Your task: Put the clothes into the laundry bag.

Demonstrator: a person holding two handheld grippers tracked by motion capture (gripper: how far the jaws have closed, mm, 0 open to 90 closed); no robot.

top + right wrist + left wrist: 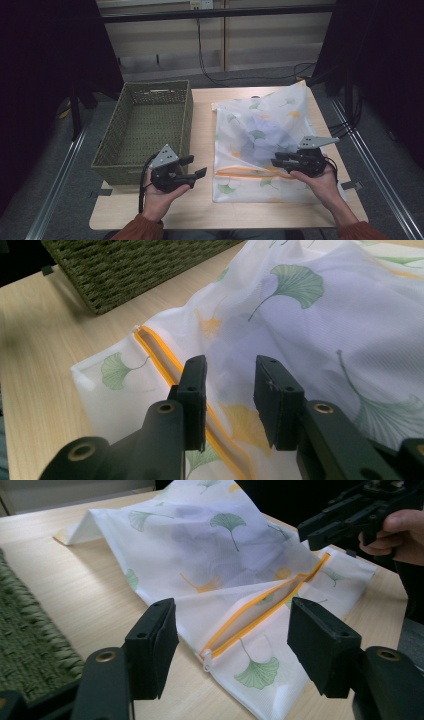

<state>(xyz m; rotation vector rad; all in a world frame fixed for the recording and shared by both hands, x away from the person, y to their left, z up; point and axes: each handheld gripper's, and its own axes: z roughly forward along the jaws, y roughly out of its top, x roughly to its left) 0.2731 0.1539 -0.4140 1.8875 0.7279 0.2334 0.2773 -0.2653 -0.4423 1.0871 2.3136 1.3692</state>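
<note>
So, white mesh laundry bag (260, 135) with ginkgo leaf print lies on right half of table (200, 207), orange zipper (260, 612) along near edge, partly unzipped. Green woven basket (145, 130) sits on left half, just beside bag. Left hand-held gripper (192, 167) hovers by basket's near right corner, jaws wide apart, gripping nothing, pointed at zipper pull (206, 656). Right hand-held gripper (276, 160) hangs over bag near zipper, jaws parted moderately, nothing between them. Bag looks puffed up in middle.
</note>
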